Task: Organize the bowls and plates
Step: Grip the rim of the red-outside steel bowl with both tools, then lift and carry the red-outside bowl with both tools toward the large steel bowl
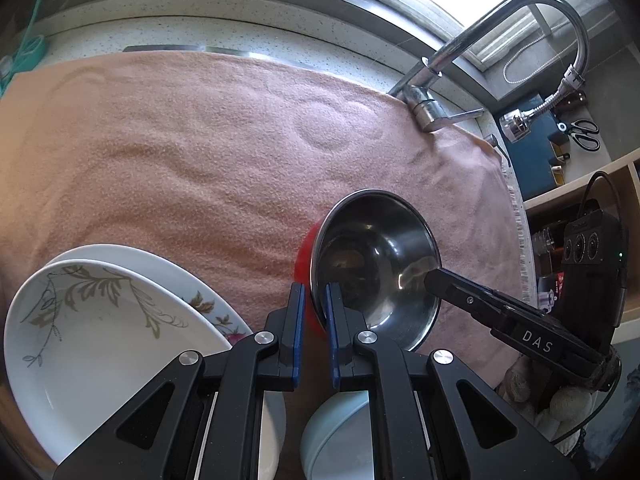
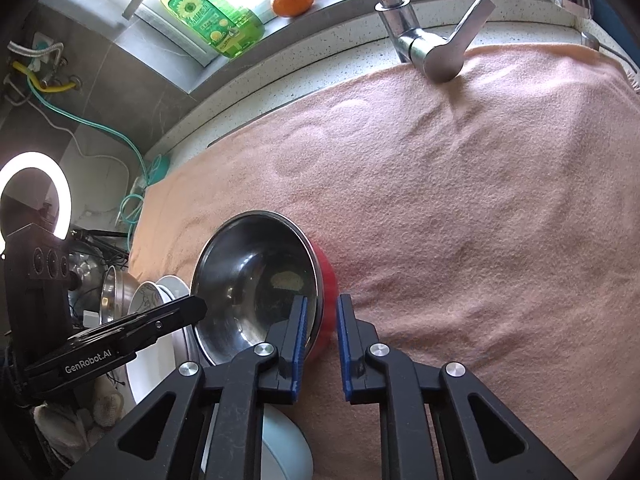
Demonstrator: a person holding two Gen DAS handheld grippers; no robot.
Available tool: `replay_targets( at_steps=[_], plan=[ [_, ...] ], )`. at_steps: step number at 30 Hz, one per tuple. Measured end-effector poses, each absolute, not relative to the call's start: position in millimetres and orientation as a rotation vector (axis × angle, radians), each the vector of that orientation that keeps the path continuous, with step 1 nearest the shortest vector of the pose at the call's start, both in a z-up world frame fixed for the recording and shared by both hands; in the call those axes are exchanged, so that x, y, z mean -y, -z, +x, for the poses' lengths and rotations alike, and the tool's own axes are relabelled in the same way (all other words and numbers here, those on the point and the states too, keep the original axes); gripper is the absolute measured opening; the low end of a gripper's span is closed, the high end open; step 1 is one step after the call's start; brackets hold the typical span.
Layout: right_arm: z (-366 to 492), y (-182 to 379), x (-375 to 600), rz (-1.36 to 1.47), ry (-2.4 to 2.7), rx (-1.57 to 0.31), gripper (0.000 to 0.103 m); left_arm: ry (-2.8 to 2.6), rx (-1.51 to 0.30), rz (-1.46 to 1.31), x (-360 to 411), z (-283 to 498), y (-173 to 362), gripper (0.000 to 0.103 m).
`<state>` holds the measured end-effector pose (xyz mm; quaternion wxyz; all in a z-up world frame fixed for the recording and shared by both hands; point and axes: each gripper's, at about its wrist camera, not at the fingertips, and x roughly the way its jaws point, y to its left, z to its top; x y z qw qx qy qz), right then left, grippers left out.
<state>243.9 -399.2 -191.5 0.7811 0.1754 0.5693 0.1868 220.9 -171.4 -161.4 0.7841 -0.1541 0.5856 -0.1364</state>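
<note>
Both grippers pinch one steel bowl by opposite rims

Left gripper point(image 1: 315, 302) and right gripper point(image 2: 322, 314) each clamp narrowly on the red-sided steel bowl point(image 1: 376, 264), tilted above the pink towel point(image 1: 200, 152); stacked plates point(image 1: 100, 320) at its 8 o'clock, pale bowl point(image 1: 336, 436) at 6

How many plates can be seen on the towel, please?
2. The leaf-patterned plate lies on top of a flower-rimmed plate, stacked left of the steel bowl. More plates may be hidden underneath.
</note>
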Motion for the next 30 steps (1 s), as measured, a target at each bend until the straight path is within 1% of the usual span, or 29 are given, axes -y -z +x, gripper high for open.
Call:
replay_targets(
  at_steps=[4, 19, 30],
  plan=[
    [243.9, 192.3, 398.2, 0.391, -0.407, -1.237, 0.008, 0.291, -1.264, -0.332, 172.3, 222.8, 163.2, 0.008],
    [248.3, 189.5, 399.5, 0.428, -0.387, -1.249, 0.007, 0.307, -1.255, -0.336, 169.5, 223.2, 159.1, 0.008],
    [243.6, 157.9, 392.1, 0.414, -0.379, -1.201, 0.007, 0.333, -1.212, -0.341, 159.5, 218.7, 137.2, 0.008]
  ],
)
